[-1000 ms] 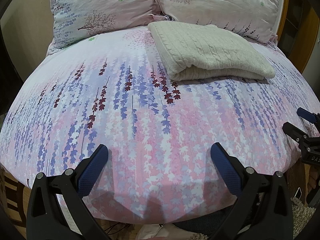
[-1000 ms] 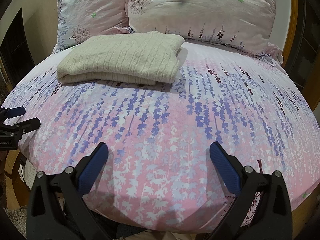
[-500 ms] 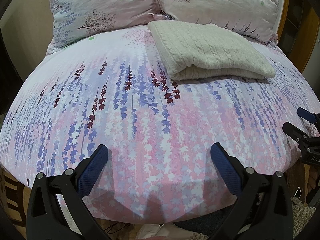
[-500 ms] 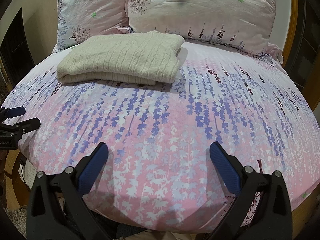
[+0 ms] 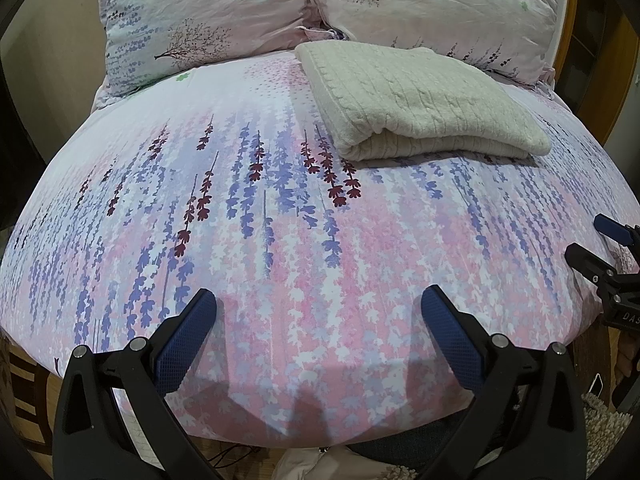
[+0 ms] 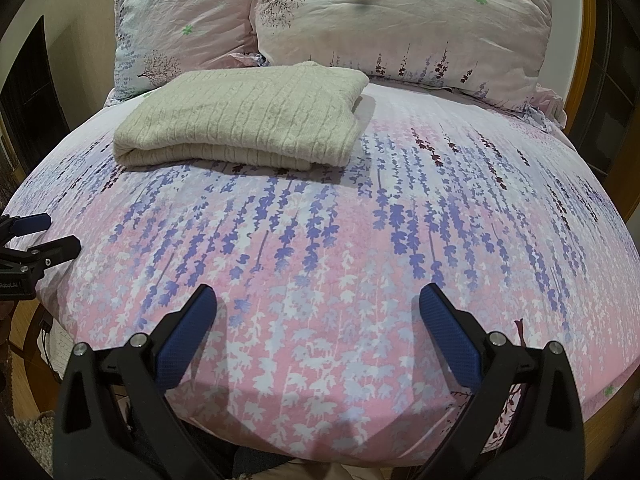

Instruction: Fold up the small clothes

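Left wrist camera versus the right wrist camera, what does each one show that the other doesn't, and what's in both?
Only the left wrist view shows the right gripper at its right edge and pale cloth below the bed's near edge. Only the right wrist view shows the left gripper at its left edge. Both show the folded cream knit lying on the floral bedspread before two pillows, with each camera's own jaws open and empty.

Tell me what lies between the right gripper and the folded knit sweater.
Only bare floral bedsheet lies between the right gripper and the folded cream knit sweater; nothing rests on that stretch. The right wrist view shows it plainly.
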`<action>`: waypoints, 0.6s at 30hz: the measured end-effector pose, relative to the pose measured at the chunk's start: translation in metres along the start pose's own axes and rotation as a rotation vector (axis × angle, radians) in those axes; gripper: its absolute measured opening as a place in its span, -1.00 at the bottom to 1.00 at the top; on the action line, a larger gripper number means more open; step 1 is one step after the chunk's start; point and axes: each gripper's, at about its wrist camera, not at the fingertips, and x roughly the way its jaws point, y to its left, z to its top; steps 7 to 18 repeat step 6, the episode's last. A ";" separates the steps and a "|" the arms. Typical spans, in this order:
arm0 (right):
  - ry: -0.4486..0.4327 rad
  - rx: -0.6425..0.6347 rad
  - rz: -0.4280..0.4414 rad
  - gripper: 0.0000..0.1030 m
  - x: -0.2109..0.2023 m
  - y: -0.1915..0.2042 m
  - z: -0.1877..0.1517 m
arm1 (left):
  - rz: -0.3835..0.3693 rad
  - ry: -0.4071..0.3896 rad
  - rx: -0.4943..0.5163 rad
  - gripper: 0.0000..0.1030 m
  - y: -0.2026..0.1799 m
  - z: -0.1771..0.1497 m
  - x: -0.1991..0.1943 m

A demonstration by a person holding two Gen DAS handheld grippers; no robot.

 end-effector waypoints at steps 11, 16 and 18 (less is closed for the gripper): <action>0.000 -0.001 0.001 0.96 0.000 -0.001 0.000 | 0.000 0.000 -0.001 0.97 0.000 0.000 0.000; 0.000 -0.001 0.001 0.96 0.000 -0.001 0.000 | 0.000 0.000 -0.001 0.97 0.000 0.000 0.000; 0.000 -0.001 0.001 0.96 0.000 -0.001 0.000 | 0.000 0.000 -0.001 0.97 0.000 0.000 0.000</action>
